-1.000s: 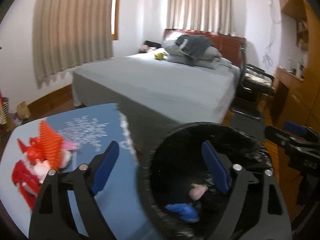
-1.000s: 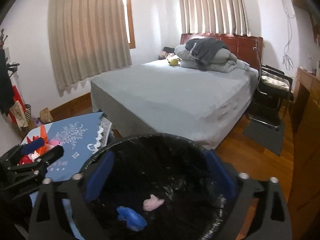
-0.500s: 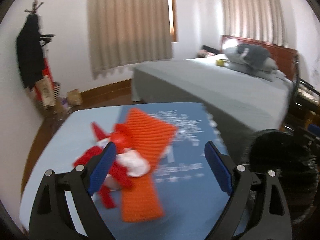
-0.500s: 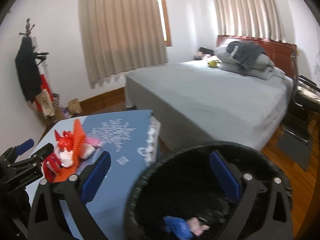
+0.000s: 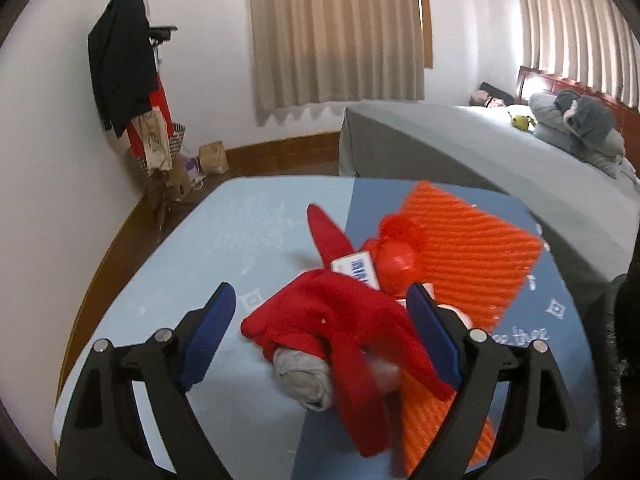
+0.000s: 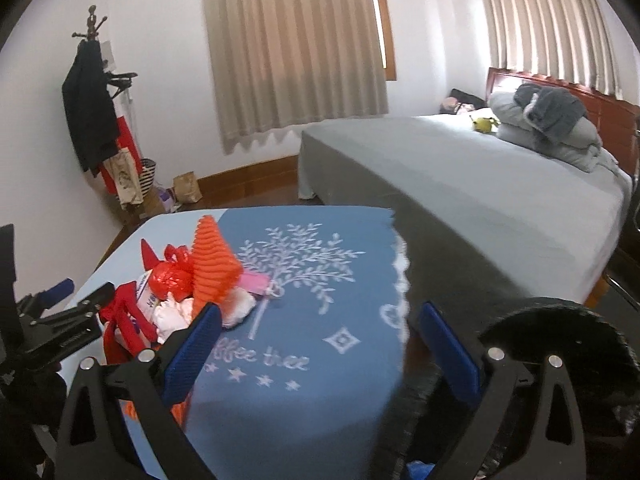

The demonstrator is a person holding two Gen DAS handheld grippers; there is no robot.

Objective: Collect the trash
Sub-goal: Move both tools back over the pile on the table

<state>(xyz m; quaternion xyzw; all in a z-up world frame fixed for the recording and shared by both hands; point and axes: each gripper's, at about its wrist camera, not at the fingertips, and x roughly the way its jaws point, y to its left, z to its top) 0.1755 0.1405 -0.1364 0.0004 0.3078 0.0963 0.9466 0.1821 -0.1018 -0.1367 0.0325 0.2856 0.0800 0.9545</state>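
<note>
Trash pile (image 5: 360, 312) sits on the blue-clothed tabletop (image 5: 224, 248): red cloth (image 5: 336, 316), orange knit piece (image 5: 472, 252), red plastic bag (image 5: 400, 260), small white box with blue print (image 5: 356, 270), grey roll (image 5: 304, 376). Left tongs (image 5: 320, 336) have swung from over the black bin a second ago to right over the pile, jaws wide open, straddling the red cloth, gripping nothing. Right tongs (image 6: 320, 344) also open and empty, now over the tabletop's near edge rather than above the bin; pile lies to their left. Black bin (image 6: 560, 360) has shifted to the lower right of the right view, beside the tabletop, something blue (image 6: 420, 470) inside. Bed (image 6: 480, 184) behind.
</note>
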